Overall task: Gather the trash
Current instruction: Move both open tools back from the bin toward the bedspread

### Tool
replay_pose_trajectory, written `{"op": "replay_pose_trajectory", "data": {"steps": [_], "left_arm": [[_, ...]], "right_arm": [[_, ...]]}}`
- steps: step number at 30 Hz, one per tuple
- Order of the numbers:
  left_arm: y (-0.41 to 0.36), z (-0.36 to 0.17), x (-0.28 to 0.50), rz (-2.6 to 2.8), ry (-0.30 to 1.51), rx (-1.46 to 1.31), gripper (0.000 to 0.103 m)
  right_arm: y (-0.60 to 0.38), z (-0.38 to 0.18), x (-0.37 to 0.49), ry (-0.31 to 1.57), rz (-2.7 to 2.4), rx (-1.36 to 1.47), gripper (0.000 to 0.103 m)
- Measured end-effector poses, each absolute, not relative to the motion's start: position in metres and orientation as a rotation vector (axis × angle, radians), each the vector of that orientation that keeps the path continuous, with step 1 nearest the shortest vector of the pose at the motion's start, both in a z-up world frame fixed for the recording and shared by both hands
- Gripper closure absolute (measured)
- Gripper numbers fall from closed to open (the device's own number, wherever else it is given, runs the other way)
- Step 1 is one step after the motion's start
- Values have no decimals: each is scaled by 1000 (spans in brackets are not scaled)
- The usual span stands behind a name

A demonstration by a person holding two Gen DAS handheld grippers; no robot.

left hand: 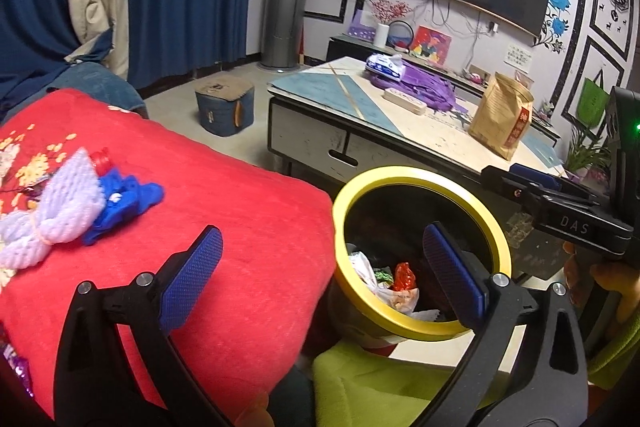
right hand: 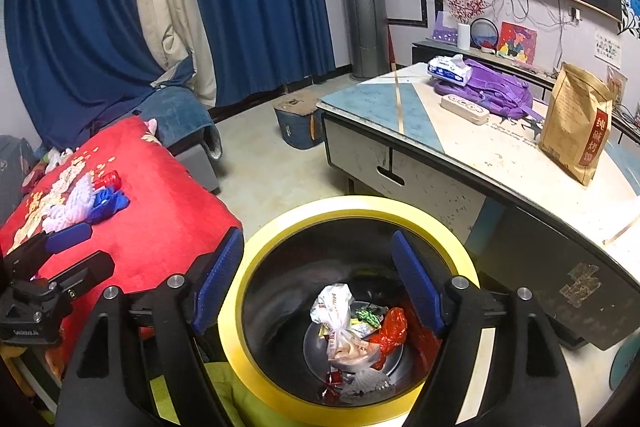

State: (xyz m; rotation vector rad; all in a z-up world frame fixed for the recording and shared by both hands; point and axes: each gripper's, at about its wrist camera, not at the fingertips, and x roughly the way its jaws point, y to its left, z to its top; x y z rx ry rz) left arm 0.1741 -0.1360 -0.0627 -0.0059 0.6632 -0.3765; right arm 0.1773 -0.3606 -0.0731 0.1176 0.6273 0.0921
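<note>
I am in a living room with blue and cream curtains, a dark screen on a patterned wall and a silver column standing in the corner. The low desk [right hand: 472,163] ahead has a blue and cream top; on it lie a purple backpack [right hand: 492,93] with a tissue pack [right hand: 448,67] resting on it, a pale power strip [right hand: 464,109] just beside the backpack, and an upright brown paper bag [right hand: 576,127] nearer the right edge. A small blue stool [right hand: 298,125] sits on the bare floor between the desk and the curtains.

To my left a red flowered blanket [left hand: 224,227] covers a seat. Trash lies on it: a white foam net [left hand: 68,203], a crumpled blue piece [left hand: 124,199] touching it, and a small red bit [left hand: 100,159] just behind.

The bin [right hand: 240,311] has a bright yellow rim and a dark inside, and stands between the blanket and the desk. At its bottom are crumpled wrappers: a white plastic bag, a shiny red one, something green.

My right gripper [right hand: 316,291] hangs over the bin's mouth, fingers wide with nothing between them. My left gripper [left hand: 320,271] is above the blanket's edge beside the bin, fingers spread fully and empty.
</note>
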Motion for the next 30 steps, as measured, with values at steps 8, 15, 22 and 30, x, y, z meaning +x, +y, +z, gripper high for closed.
{"op": "replay_pose_trajectory", "data": {"steps": [8,15,22,30], "left_arm": [[-118,-54,166,-334,629,-16,11],[-99,-41,157,-279,576,-24,11],[-74,-30,148,-214,527,-35,11],[-45,-18,135,-139,472,-60,11]], "right_arm": [[-347,-62,168,575,135,103,28],[-326,-48,157,515,199,80,27],[-301,-40,147,479,260,40,24],[-275,-33,140,463,321,6,24]]}}
